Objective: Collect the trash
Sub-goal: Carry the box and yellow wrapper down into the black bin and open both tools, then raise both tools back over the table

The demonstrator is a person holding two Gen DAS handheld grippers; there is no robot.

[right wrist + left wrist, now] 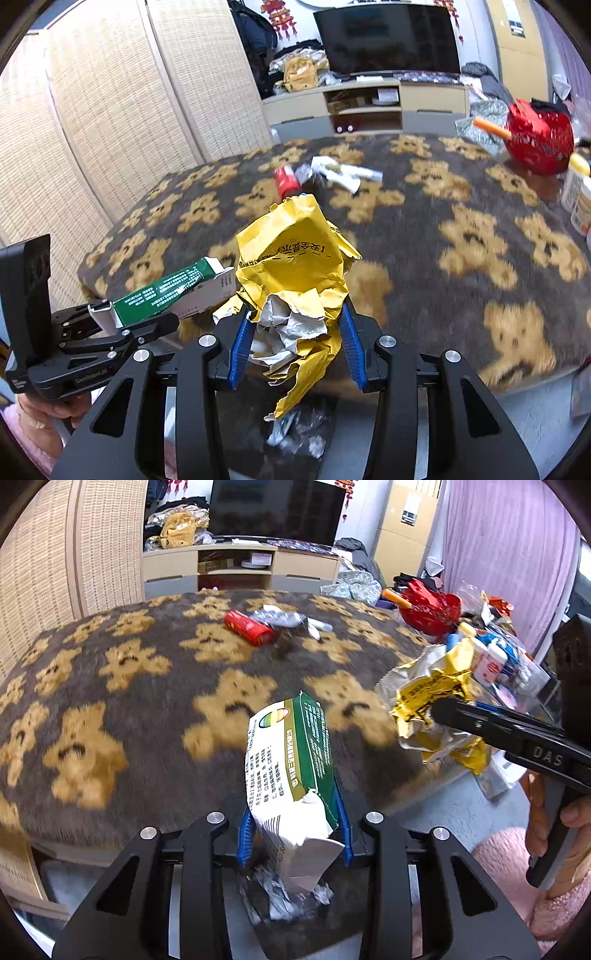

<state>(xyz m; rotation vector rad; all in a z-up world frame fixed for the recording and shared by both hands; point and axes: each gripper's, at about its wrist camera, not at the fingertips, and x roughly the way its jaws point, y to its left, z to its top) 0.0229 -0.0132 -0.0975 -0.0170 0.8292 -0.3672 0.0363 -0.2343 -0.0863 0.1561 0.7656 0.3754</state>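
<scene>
Left gripper [295, 834]: clamped on torn green-and-white box [291, 771]. Right gripper [295, 347]: clamped on crumpled yellow wrapper [299, 273]. Both held over bin [299, 432] below, likely for dropping. Red can [248, 627] and wrappers [343, 171] lie on the bear-patterned surface [110, 686].

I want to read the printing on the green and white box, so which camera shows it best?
The left wrist view: the green and white box fills the centre, clamped in the left gripper, with its printed faces turned to the camera. The right wrist view shows the box only small and side-on at the left edge.
</scene>
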